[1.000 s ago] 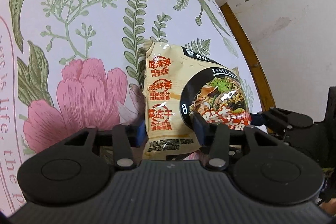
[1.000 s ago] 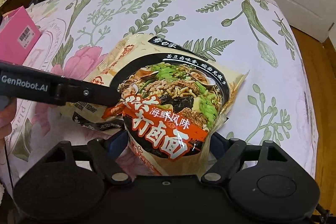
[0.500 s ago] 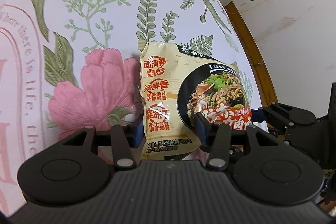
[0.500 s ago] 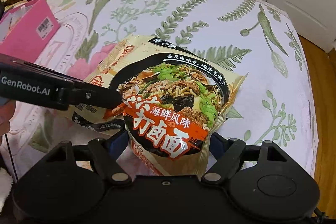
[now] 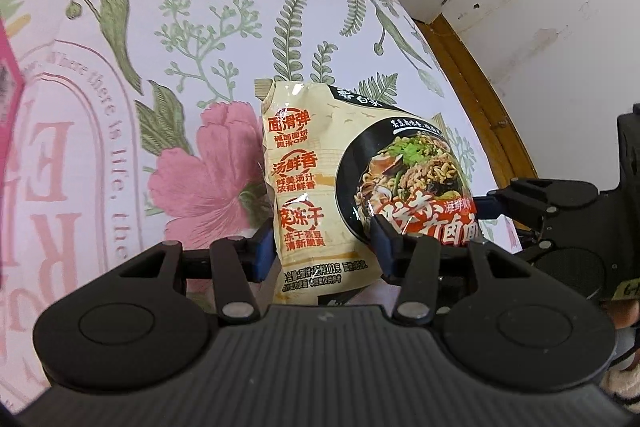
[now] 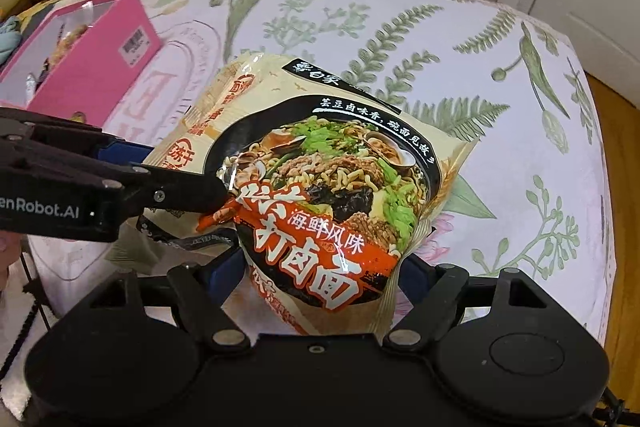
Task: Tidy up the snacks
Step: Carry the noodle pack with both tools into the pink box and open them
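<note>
We had the snacks only partly sorted. The bed (image 6: 460, 27), the largest thing in view, carried a smooth printed cover of ferns, pink flowers and pale lettering, stretched flat with a rounded far edge; wooden floor showed past its right side. On the bed's left stood a pink cardboard box (image 6: 100, 67), rectangular, open at the top, with a barcode label on its side. Crinkled wrappers showed inside it, so we judged some snacks already put away, though which ones we could not tell.

The instant noodle packet (image 6: 320, 187) was held between both tools above the bed cover, not yet in the box. We judged the carry to the box and the release as the steps remaining. The packet was a glossy plastic pillow bag, cream with a black bowl picture and an orange banner, puffed in the middle, creased where it was squeezed, with a flat crimped seam at the top.

The right tongs (image 6: 320, 279) were clamped across the packet's lower end, their blue pads set wide and pressing into each side. The left tongs (image 5: 320, 247) were clamped on the packet's left portion, one pad against its edge and the other pressed into the printed face. Both tools were matt black hard plastic, with ribbed bodies and round pivot caps.
</note>
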Motion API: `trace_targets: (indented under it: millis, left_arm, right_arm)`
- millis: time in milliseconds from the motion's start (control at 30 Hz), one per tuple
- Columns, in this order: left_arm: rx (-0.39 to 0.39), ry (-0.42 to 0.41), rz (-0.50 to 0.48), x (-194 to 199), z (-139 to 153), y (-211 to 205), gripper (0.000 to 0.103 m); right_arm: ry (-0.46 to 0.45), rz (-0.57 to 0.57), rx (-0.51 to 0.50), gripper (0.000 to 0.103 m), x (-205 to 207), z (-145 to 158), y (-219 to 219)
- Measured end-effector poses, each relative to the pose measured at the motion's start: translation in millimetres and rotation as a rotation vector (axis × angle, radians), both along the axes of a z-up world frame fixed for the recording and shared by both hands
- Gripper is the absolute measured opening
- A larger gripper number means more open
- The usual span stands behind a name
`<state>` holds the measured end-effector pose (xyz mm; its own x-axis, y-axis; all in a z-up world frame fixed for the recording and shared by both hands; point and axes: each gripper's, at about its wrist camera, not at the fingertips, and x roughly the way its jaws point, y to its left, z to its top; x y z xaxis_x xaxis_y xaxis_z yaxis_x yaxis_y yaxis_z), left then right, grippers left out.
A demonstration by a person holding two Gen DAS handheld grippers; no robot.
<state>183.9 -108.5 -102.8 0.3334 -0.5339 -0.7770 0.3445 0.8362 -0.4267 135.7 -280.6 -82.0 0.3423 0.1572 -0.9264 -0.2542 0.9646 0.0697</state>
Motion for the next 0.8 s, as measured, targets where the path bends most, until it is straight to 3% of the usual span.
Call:
trace_targets:
  millis: [433,600,800]
  left_arm:
    - [0.006,-0.05,0.08,-46,36,74,0.047]
    - [-0.003,-0.09,0.069,-62,68,114,0.047]
    - [0.066,-0.17,0.097,-76,110,157,0.047]
  right_arm:
    - [-0.1,0.06,0.035,0.084,-44,30,68]
    - [-0.128,0.097,0.035,0.084,-58,61,102]
    - [-0.188,0.177,0.025,0.084,-55,90,155]
